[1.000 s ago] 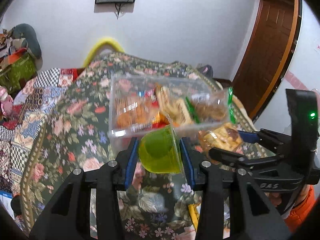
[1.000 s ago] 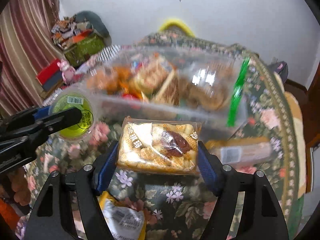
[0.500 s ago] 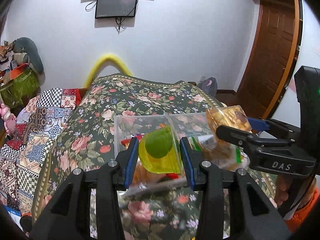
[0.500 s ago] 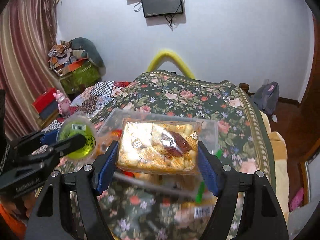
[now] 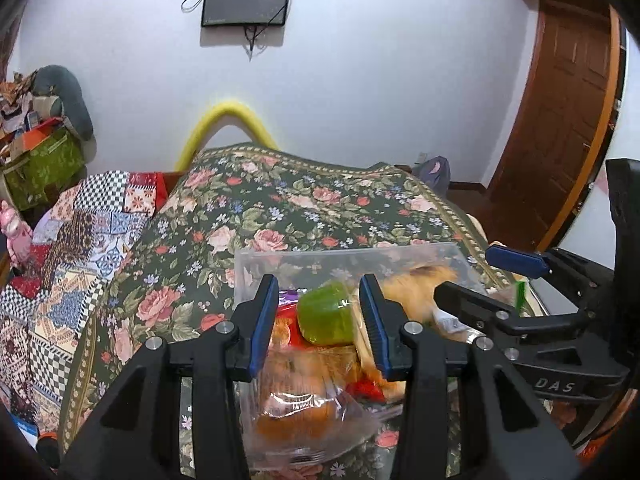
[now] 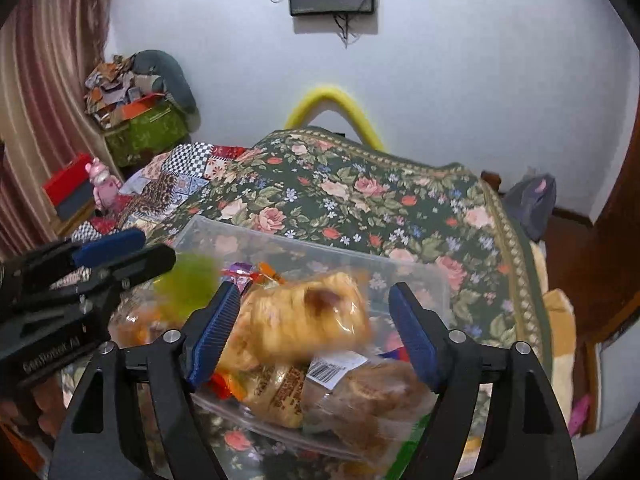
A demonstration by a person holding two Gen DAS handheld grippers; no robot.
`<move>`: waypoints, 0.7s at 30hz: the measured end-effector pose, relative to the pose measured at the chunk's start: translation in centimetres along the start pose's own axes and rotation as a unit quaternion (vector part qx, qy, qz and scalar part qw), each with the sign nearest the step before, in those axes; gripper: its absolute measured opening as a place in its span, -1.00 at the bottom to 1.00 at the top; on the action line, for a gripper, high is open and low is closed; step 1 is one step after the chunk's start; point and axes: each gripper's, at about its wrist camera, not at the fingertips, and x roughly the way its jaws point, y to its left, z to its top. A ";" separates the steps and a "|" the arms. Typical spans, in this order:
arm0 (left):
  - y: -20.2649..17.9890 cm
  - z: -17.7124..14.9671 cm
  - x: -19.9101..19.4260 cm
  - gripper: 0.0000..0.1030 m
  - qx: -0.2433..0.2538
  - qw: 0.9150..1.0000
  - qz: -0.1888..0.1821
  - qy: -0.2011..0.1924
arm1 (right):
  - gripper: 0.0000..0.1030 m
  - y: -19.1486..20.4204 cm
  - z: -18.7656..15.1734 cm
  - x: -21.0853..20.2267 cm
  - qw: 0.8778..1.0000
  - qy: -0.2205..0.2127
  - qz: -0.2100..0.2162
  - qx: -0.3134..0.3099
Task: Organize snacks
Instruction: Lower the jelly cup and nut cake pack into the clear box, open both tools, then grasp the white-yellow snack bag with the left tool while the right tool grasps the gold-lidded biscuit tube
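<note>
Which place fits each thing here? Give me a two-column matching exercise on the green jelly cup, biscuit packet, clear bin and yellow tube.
1 green jelly cup
2 biscuit packet
3 clear bin
4 yellow tube

a on the floral cloth, holding snacks
b between the open jaws of the left gripper
c between the open jaws of the right gripper
d against the white wall

Pairs: 1-b, 2-c, 3-a, 4-d

Snack-crowded clear bin; open floral bedspread beyond.
</note>
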 end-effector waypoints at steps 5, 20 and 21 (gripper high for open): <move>-1.1 -1.0 -2.3 -0.19 0.019 1.000 -0.010 0.005 | 0.45 -1.2 -1.1 -3.4 1.000 -0.015 0.000 -0.009; -1.3 -9.9 -3.9 -0.12 0.022 0.996 -0.024 0.087 | 0.65 -9.3 -9.0 -0.8 0.995 0.096 -0.005 0.033; -1.2 -10.4 -3.7 -0.12 0.019 0.995 -0.023 0.095 | 0.65 -9.7 -9.2 0.0 0.994 0.103 -0.003 0.037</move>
